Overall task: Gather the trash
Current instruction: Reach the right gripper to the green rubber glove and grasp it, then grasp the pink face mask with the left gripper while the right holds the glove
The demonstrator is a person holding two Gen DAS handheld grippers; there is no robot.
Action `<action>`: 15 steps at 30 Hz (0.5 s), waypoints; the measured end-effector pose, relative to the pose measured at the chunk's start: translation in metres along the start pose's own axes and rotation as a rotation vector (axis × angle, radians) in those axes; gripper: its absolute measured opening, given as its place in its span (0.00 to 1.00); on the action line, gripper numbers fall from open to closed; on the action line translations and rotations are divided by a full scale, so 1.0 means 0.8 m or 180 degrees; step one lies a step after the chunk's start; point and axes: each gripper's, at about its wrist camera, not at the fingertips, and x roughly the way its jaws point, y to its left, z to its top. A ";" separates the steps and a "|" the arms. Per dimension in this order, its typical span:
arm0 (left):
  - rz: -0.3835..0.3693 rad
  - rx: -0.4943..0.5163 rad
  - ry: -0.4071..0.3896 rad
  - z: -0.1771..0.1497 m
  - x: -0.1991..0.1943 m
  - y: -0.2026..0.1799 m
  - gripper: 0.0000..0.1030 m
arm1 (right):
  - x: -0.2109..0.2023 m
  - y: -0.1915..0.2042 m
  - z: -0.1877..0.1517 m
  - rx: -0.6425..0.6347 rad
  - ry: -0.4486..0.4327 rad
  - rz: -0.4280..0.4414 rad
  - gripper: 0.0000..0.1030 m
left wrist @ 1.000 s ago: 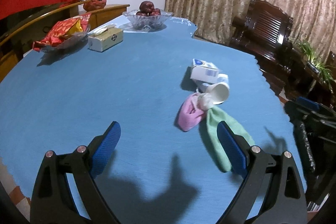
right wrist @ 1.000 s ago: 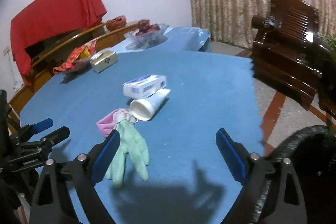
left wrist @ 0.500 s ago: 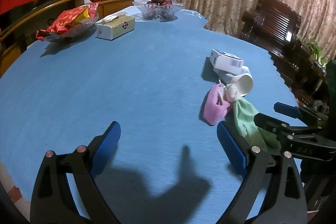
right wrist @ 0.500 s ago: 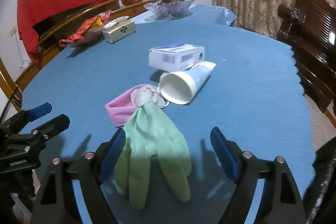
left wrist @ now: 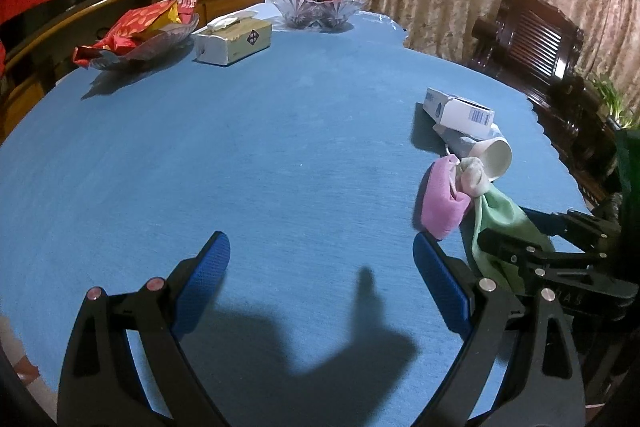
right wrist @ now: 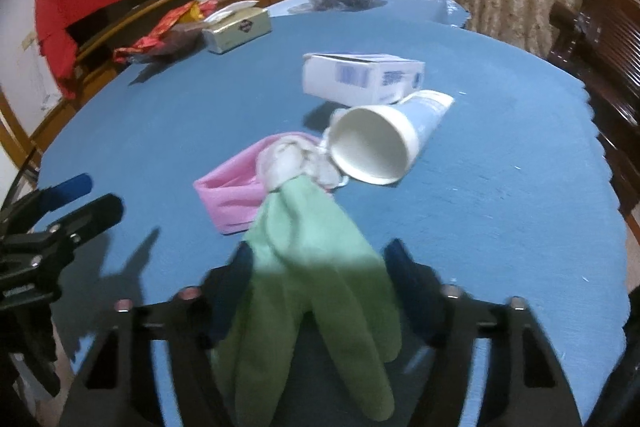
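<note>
The round table point(left wrist: 280, 155), under a blue cloth, filled both views. Its scalloped far-right edge ran close to a dark wooden chair point(left wrist: 532, 39), and its left rim curved past a wooden bench rail point(left wrist: 100, 7). The whole middle and left of the cloth lay bare, leaving wide room for the left gripper point(left wrist: 320, 283), whose jaws stood wide apart over bare cloth with nothing between them. Along the far edge sat a glass fruit bowl point(left wrist: 316, 11), a tissue box point(left wrist: 234, 41) and a dish of red snack packets point(left wrist: 140, 31), well apart from the trash. The trash lay bunched near the right edge: a white carton point(right wrist: 360, 81), a white tube point(right wrist: 384, 143) lying against it with its open end toward the right wrist camera, a pink rolled cloth point(right wrist: 232, 195) and a green glove point(right wrist: 316, 279), all touching. The right gripper point(right wrist: 316, 275) had just been closing; its jaws flanked the glove's palm, the glove fingers trailing toward the camera. The blur hid whether the pads pressed the glove yet.
</note>
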 end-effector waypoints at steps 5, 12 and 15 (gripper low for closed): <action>-0.0035 0.0010 0.0015 -0.001 0.001 -0.007 0.88 | -0.007 -0.005 -0.005 0.0047 0.0024 0.0237 0.21; -0.0138 0.0061 0.0023 0.004 0.004 -0.028 0.88 | -0.035 -0.013 -0.010 0.0087 -0.0081 0.0334 0.17; -0.0188 0.0114 0.0025 0.006 0.007 -0.042 0.88 | -0.050 -0.022 -0.010 0.0117 -0.0134 0.0338 0.17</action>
